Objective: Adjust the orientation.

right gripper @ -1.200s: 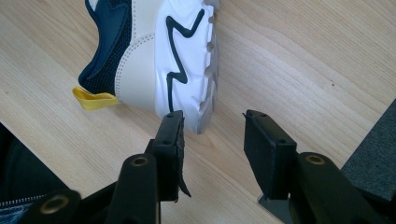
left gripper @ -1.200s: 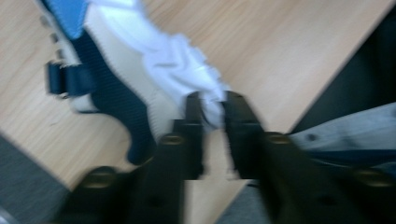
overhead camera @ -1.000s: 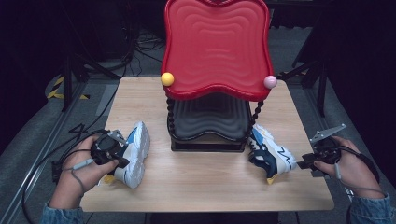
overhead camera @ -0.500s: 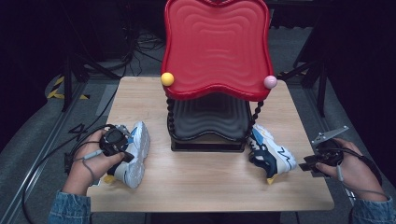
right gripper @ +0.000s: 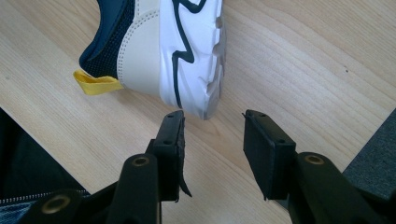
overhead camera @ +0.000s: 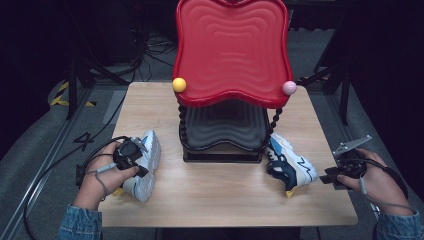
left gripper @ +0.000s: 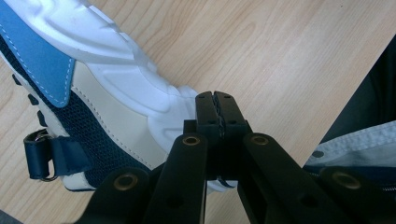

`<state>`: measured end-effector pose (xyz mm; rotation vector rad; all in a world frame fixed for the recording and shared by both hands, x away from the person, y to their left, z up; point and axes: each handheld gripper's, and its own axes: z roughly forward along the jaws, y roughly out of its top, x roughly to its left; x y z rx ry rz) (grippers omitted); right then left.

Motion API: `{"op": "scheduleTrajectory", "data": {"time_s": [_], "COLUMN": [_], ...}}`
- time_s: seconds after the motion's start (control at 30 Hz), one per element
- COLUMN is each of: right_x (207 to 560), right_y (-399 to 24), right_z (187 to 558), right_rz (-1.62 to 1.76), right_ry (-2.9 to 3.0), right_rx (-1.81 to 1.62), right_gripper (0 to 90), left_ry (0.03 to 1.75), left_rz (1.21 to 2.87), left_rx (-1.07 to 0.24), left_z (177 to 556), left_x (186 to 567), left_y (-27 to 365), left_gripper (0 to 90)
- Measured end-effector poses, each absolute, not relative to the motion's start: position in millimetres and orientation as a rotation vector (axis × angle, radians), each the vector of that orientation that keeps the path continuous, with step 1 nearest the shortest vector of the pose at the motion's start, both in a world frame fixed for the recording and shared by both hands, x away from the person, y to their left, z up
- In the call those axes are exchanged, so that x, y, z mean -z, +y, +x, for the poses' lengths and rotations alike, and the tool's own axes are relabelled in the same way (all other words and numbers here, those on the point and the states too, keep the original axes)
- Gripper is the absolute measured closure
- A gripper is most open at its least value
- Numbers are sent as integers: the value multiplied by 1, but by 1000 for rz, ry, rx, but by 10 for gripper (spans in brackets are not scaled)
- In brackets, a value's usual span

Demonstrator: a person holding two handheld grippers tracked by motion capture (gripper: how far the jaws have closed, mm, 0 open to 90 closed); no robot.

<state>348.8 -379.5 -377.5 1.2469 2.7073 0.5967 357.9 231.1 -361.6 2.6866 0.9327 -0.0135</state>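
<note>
Sneakers on a wooden surface point(overhead camera: 225, 195), one near each gripper. The left gripper point(overhead camera: 131, 156), at lower left of the high view, rests over the left sneaker point(overhead camera: 144, 167); in the left gripper view its jaws are clenched together at the heel end of that shoe's white sole point(left gripper: 140, 88), and whether any fabric is pinched between them cannot be told. The right gripper point(right gripper: 212, 140) is released, jaws spread just short of the right sneaker's heel point(right gripper: 187, 60), which lies at lower right of the high view point(overhead camera: 290, 167) with its yellow pull tab point(right gripper: 95, 83) towards the surface edge.

Risks, as judged: a lift by the left gripper may slip if the hold is only on the sole rim; the right gripper, closing on the rounded heel, could push the shoe away rather than seize it. The two-tier rack, red upper tray point(overhead camera: 232, 50) over a black lower one point(overhead camera: 222, 132), stands between the shoes; the tray's overhang and beaded posts point(overhead camera: 184, 125) would obstruct any placement on the lower tier.
</note>
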Motion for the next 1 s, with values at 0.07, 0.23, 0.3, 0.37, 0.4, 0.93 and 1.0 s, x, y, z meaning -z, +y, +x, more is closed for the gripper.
{"op": "scheduleTrajectory", "data": {"time_s": [0.07,0.23,0.3,0.37,0.4,0.93,1.0], "right_x": [378,378,378,377,377,376,377], "right_y": [-379,-377,-378,-378,-378,-379,-379], "right_z": [349,349,349,348,348,347,347], "right_rz": [1250,1253,1243,1246,1246,1243,1242], "right_ry": [2706,2712,2712,2708,2708,2702,2704], "right_rx": [-597,-589,-598,-600,-600,-617,-615], "right_gripper": [593,591,591,590,590,576,573], "left_ry": [921,890,874,874,874,791,784], "left_rz": [2683,2704,2715,2727,2727,2722,2700], "left_rx": [13,-6,-22,-37,-37,-91,-111], "left_z": [357,356,357,357,357,358,354], "left_x": [361,360,360,361,361,356,342], "left_y": [229,214,207,199,199,155,154], "left_gripper": [900,900,900,900,900,897,894]}}
